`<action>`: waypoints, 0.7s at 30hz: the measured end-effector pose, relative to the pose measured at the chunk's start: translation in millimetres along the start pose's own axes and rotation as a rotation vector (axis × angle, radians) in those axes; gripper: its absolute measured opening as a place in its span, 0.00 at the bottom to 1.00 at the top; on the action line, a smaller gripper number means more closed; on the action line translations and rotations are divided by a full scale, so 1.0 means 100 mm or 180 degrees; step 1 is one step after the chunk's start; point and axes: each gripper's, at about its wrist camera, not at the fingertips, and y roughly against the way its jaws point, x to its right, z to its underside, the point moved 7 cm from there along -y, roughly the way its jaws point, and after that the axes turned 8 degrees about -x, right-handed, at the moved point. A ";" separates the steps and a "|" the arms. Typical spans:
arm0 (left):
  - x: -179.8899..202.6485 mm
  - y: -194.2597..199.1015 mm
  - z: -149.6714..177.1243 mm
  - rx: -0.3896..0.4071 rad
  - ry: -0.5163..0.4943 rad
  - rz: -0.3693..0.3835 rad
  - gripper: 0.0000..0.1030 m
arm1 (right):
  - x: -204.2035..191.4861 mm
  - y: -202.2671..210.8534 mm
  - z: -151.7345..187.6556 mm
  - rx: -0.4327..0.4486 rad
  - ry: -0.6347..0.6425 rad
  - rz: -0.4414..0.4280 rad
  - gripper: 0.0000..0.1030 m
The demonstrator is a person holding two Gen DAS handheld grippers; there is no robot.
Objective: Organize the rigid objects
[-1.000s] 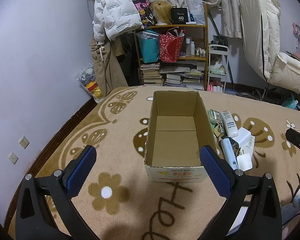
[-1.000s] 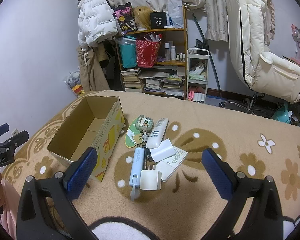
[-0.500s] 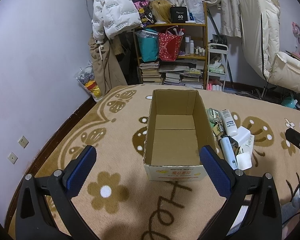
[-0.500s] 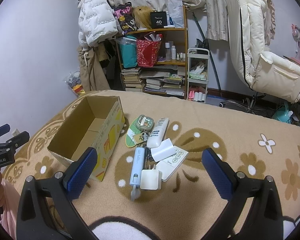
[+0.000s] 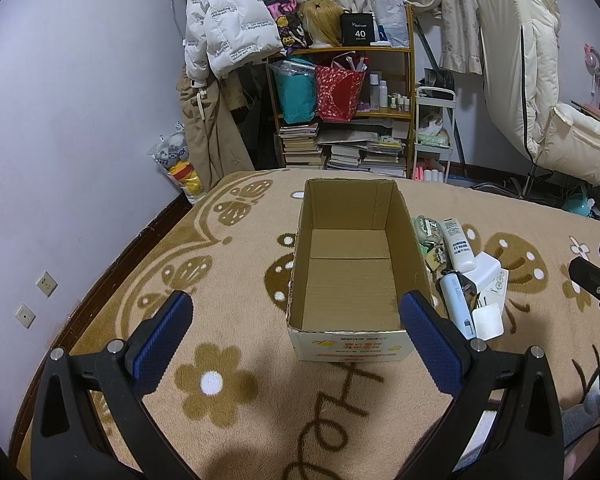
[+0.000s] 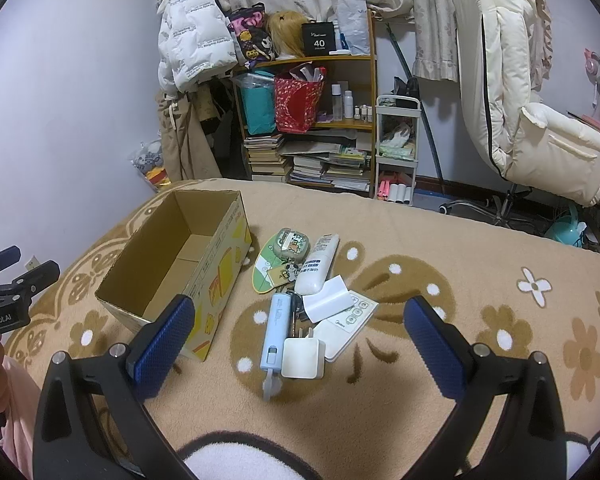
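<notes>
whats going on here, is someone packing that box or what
A person holds a two-finger gripper in each hand above a patterned blanket. Both the left gripper and the right gripper are open and hold nothing. The cardboard box stands open and empty. Beside it lies a pile of small items, among them a white tube, a light blue stick-shaped device and a white charger. Nothing is packed yet.

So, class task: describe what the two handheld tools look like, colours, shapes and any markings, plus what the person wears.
Each tool has two black angular arms with silver bolts, ending in flat blue fingers with a dimpled texture. The left tool, seen from the right camera, carries white lettering reading GenRobot.AI. The right tool looks the same. A pink garment shows beneath.
</notes>
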 end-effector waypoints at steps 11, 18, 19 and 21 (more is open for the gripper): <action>0.00 0.00 0.00 0.0001 0.0005 -0.0007 0.99 | 0.01 -0.01 0.00 0.0010 0.0006 0.0015 1.00; 0.00 -0.05 -0.02 -0.0051 0.0016 0.0007 0.99 | 0.02 0.00 -0.02 0.0006 0.0012 0.0020 1.00; -0.01 -0.07 -0.03 -0.0071 0.0021 0.0015 0.99 | -0.02 -0.03 0.04 -0.0002 0.0015 0.0024 1.00; -0.03 -0.10 -0.06 -0.0090 0.0040 0.0050 0.99 | -0.06 -0.10 0.10 -0.0020 0.0022 0.0030 1.00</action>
